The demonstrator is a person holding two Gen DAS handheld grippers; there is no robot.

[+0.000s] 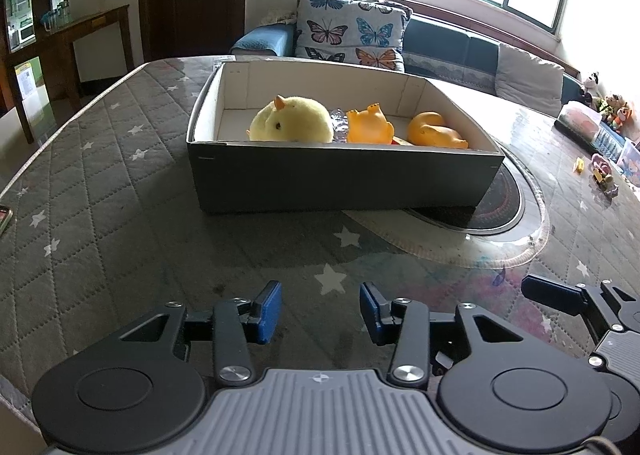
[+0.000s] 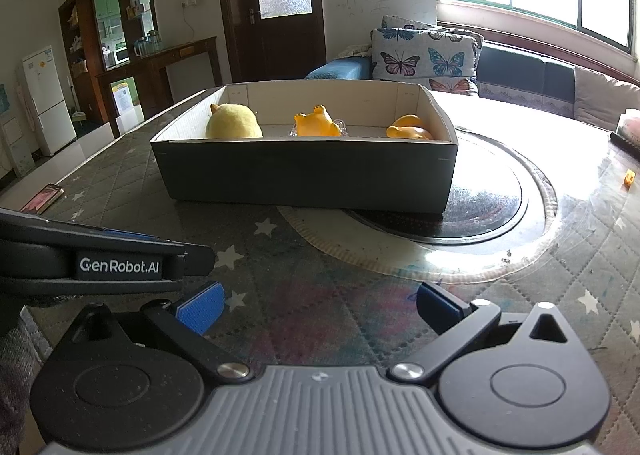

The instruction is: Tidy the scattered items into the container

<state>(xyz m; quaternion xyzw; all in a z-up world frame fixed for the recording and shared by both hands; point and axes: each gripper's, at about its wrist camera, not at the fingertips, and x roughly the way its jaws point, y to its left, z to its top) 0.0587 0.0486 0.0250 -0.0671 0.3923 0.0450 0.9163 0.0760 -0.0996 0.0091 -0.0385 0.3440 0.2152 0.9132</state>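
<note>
A: What surrounds the container (image 1: 344,179)?

B: The open box stands on the quilted surface (image 1: 100,183), its right end overlapping a round black inset (image 2: 488,211). Inside lie a yellow plush toy (image 1: 292,121) at left, an orange rubber animal (image 1: 368,125) in the middle and an orange duck (image 1: 436,131) at right. A phone (image 2: 42,199) lies near the left edge; small toys (image 1: 604,175) sit far right. Nothing blocks the box's near wall.

A: State of each gripper?

B: The left gripper (image 1: 320,311) is released, jaws apart, grasping nothing. The right gripper (image 2: 320,305) is likewise spread wide and empty. Both hover over bare surface, beside each other.
</note>
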